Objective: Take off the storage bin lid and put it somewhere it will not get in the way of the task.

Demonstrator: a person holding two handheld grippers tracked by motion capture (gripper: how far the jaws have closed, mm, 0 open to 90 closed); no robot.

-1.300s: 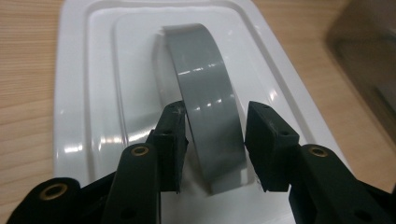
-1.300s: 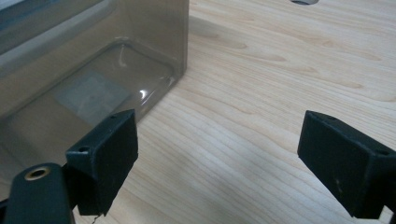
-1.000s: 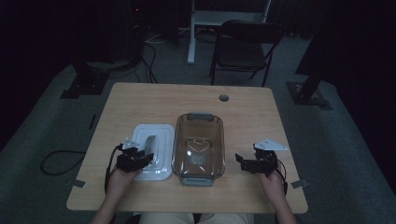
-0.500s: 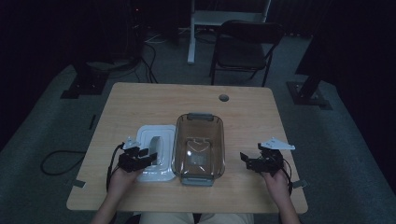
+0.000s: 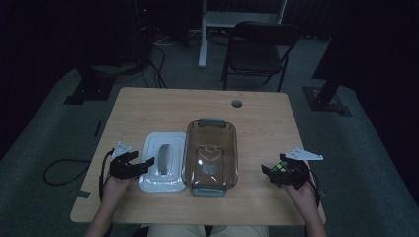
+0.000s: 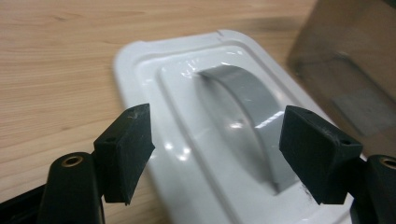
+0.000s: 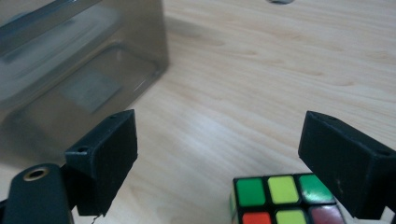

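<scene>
Between the jaws of the left gripper (image 6: 215, 154) lies a white lid (image 6: 187, 140), flat on the table (image 6: 56, 70). It is glossy, with rounded corners, a raised rim and a grey arched handle (image 6: 252, 112) along its middle. The jaws stand apart on either side of the handle, pads clear of it. These jaws have just been opening; in the high view a second ago they sat over the lid's near edge, and now the left gripper (image 5: 129, 165) is just off the lid's (image 5: 163, 168) left side, fingertips at its edge.

Beyond the lid, to the gripper's right, stands a smoky clear box (image 6: 355, 60), touching or nearly touching the lid.

Low between the jaws of the right gripper (image 7: 219, 158) shows a cube (image 7: 280, 196) with green, yellow-green, orange and dark red squares. The jaws stand wide; the cube is close to the right jaw, but whether the pads press it cannot be told. Ahead and to the left of this gripper is the box (image 7: 79, 70). In the high view the right gripper (image 5: 286, 173) now sits farther out from the box (image 5: 211, 157) than a second ago, the cube (image 5: 279, 168) with it.
</scene>
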